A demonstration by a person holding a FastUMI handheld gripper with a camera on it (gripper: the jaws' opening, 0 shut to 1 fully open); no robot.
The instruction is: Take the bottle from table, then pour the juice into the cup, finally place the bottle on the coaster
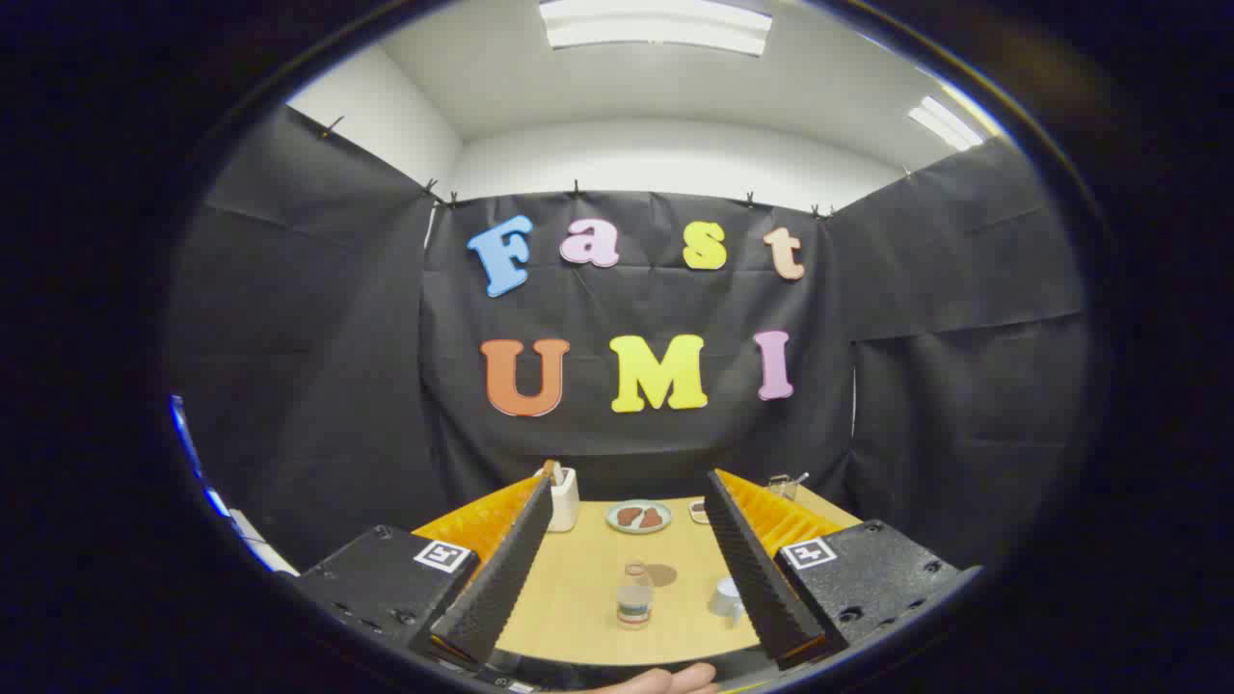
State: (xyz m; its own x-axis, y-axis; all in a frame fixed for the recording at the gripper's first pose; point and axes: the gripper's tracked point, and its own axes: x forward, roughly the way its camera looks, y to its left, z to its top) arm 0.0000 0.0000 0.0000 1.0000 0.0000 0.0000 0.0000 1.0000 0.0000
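A small clear bottle (634,596) with a banded label stands upright on the wooden table (588,578), between my fingers' lines and well ahead of them. A round brown coaster (662,574) lies just behind the bottle to its right. A pale cup (725,598) stands right of the bottle, partly hidden by my right finger (757,569). My gripper (627,482) is open wide and holds nothing, raised above the table's near side.
At the table's far side stand a white holder (563,498), a plate (638,517) with brown food, a small dish (698,512) and a glass item (783,485). A hand (665,680) shows at the near edge. Black cloth walls enclose the booth.
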